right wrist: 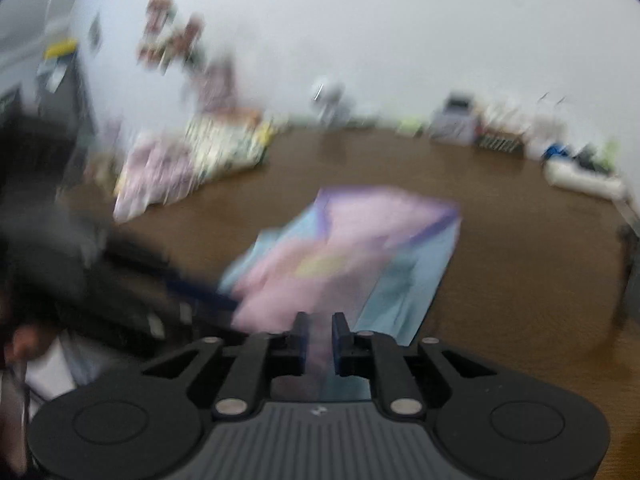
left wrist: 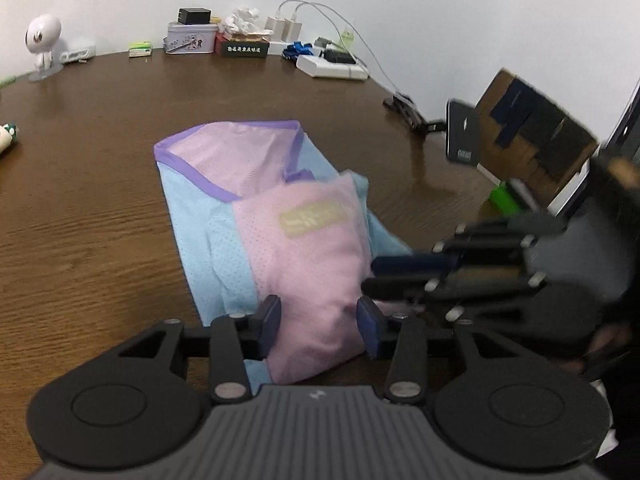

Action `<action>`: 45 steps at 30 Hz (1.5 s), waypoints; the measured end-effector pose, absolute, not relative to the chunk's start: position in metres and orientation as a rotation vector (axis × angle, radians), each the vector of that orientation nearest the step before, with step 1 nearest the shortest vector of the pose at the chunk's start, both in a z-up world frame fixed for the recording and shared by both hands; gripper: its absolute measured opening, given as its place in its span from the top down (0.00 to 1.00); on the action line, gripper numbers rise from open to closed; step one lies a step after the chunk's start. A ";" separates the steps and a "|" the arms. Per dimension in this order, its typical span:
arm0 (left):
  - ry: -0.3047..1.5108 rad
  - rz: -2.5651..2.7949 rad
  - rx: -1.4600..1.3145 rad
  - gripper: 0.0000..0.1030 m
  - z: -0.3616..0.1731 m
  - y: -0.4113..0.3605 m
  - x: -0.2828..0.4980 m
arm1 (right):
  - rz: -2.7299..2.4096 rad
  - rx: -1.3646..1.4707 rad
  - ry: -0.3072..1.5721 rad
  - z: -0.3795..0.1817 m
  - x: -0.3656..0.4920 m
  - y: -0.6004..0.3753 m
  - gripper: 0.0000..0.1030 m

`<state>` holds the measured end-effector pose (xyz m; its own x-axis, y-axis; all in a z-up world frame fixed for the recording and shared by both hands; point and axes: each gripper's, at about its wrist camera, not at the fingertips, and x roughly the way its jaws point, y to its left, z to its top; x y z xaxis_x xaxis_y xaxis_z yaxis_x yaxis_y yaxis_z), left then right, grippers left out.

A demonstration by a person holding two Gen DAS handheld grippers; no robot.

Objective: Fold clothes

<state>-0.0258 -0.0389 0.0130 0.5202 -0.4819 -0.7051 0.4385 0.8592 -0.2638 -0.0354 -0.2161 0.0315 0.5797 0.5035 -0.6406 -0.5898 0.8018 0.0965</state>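
The left gripper (left wrist: pixel 318 328), half open, straddles the pink shirt (left wrist: pixel 308 248) running toward the top; the right gripper (right wrist: pixel 320 334) pinches its near edge.

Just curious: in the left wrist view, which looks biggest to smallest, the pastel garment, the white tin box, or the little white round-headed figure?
1. Pastel garment, though it is nearest.
2. White tin box.
3. White round-headed figure, only slightly smaller than the tin.

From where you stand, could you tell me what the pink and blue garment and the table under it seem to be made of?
The garment looks like a thin synthetic mesh: tiny regular holes dot the pink and blue panels, with purple binding at the edges. The table looks like dark wood or wood-grain laminate; streaky grain and a soft sheen show, but which one is unclear.
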 end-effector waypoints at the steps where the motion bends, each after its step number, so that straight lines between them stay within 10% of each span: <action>1: 0.854 -0.530 -0.060 0.56 0.021 -0.032 -0.020 | 0.629 -0.148 0.702 0.032 -0.036 -0.214 0.89; 7: 0.803 -0.317 0.050 0.35 0.044 -0.014 0.068 | 0.501 -0.023 0.564 0.082 0.023 -0.241 0.62; 11: 0.864 -0.233 0.040 0.35 0.025 -0.021 0.129 | 0.446 0.025 0.655 0.076 0.105 -0.240 0.64; 20: 0.854 -0.211 0.051 0.78 0.002 -0.031 0.145 | 0.401 -0.022 0.859 0.032 0.172 -0.224 0.69; 23: 0.853 -0.220 -0.001 0.97 0.004 -0.026 0.146 | 0.385 -0.007 0.856 0.026 0.171 -0.227 0.97; 36: 0.611 -0.288 0.070 0.97 0.059 -0.046 0.016 | 0.533 0.030 0.618 0.078 0.051 -0.251 0.99; 45: 0.812 -0.395 0.120 0.93 0.013 -0.053 -0.078 | 0.682 -0.112 0.738 0.050 -0.057 -0.259 0.93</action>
<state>-0.0782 -0.0529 0.0126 0.6196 -0.2975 -0.7264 0.3885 0.9203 -0.0455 -0.0568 -0.2594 0.0500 0.5365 0.5335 -0.6539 -0.6094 0.7809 0.1372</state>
